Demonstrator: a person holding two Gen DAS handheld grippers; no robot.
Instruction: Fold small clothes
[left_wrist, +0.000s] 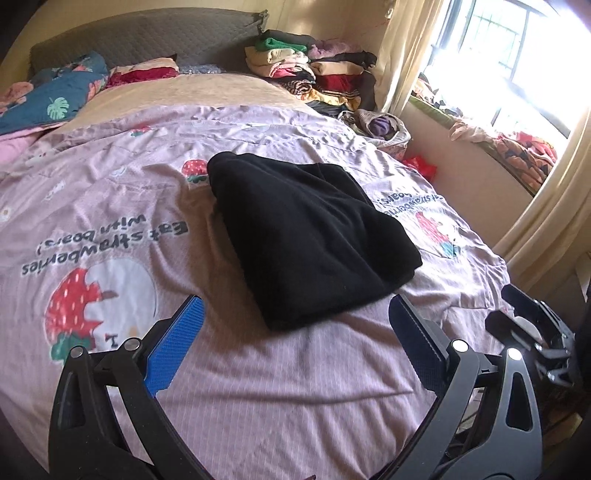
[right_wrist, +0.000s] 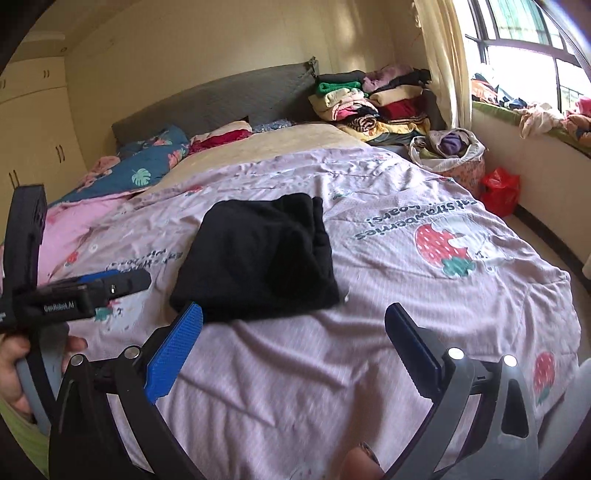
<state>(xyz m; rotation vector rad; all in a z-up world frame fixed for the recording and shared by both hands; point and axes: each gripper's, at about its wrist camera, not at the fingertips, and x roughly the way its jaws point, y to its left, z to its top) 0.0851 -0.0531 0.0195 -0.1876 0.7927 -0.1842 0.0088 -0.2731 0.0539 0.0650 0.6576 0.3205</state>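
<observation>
Garment (left_wrist: 310, 236), black, folded into a compact bundle, lies mid-bed on the quilt (left_wrist: 258, 387) (pink, strawberry print, upside-down lettering). Left gripper (left_wrist: 295, 347) is nearest, fingers spread wide and released, holding nothing; blue pads (left_wrist: 173, 347) hover above the quilt just short of the garment's near edge. Right gripper (right_wrist: 295, 354) is likewise released and empty, set back from the garment (right_wrist: 258, 258) over bare quilt (right_wrist: 295, 406). Left gripper body (right_wrist: 74, 295) shows at the left edge of the right wrist view, beside the garment, not touching. Past the garment: beige sheet (left_wrist: 177, 96), blue floral bedding (left_wrist: 51, 96), grey headboard (left_wrist: 147, 37). Far corner: clothes pile (left_wrist: 314, 70). Window (left_wrist: 517, 55) to the right.
</observation>
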